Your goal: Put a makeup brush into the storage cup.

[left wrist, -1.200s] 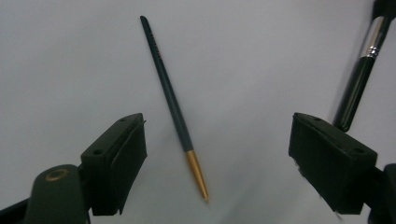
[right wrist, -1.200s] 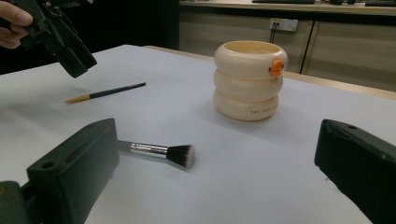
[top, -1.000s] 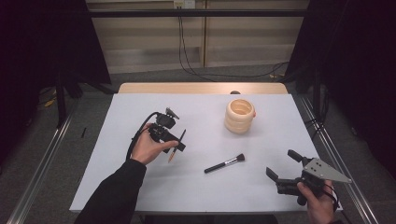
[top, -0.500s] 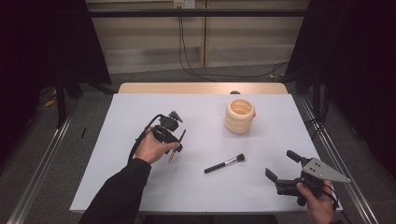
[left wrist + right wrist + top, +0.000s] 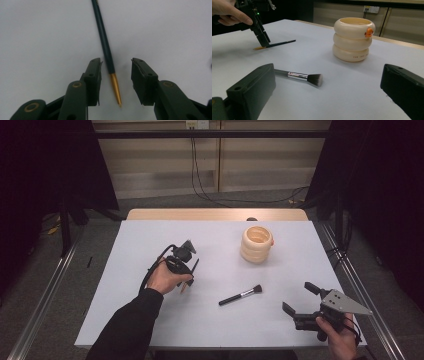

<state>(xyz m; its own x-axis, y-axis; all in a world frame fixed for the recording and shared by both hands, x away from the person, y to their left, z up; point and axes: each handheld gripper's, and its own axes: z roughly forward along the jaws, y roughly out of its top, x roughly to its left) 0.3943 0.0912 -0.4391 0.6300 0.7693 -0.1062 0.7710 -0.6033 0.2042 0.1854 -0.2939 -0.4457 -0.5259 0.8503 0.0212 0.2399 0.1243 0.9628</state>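
— What's just changed on your left side?

— Your left gripper [image 5: 114, 82] has come down over the slim dark pencil-like tool [image 5: 105, 45] and its jaws have just been closing; that reads as the start of a pick-up. The gold tip [image 5: 115, 88] sits between them, yet the pads stand clear of it on both sides, so nothing is gripped.

— And where does it lie?

— Flat on the white table [image 5: 150, 320], left of centre, running away from your jaws. Your right gripper [image 5: 300, 302] waits gaping at the near right, with the makeup brush [image 5: 298, 75] just ahead of it.
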